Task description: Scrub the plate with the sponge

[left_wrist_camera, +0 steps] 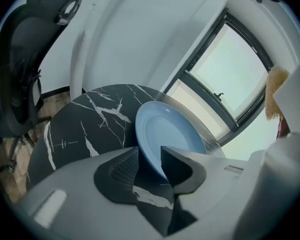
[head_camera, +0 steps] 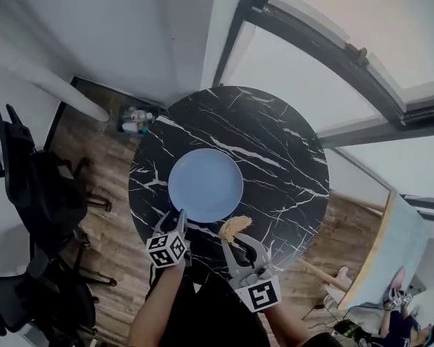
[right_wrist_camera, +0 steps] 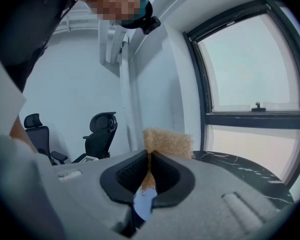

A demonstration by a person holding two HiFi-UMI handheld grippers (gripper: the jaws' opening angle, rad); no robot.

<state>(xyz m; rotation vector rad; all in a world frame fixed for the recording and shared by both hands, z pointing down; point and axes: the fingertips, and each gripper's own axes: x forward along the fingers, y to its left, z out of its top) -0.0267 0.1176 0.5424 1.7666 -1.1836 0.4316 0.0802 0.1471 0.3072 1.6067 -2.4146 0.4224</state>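
Centre of the head view: round pale-blue plate (head_camera: 205,184), flat on a round black marble-patterned tabletop (head_camera: 275,143). At the plate's lower-left rim, the left claw (head_camera: 179,217), spread wide. In the left gripper view, the rim passing between the pads with a dark gap on one side, nothing clamped. Just right of it, lower centre, the right claw (head_camera: 235,241), pinched tight on a tan, coarse-fibred rectangular sponge (head_camera: 235,227). Most of the sponge sticking out past the tips, hovering at the plate's near edge rather than over its middle.

Likely trouble, judged from this layout:
- Scrubbing with the plate unclamped: a slide across the slick-looking stone toward the upper right of the frame, perhaps off the table.
- Closing the left claw off-square on the thin rim: a tipped or skidding plate.
- Pressing hard with so little of the sponge gripped: a folded or pulled-out sponge, then hard jaw tips scraping the glaze.
- Working at the lower rim with both claws so near each other: a knock between them.
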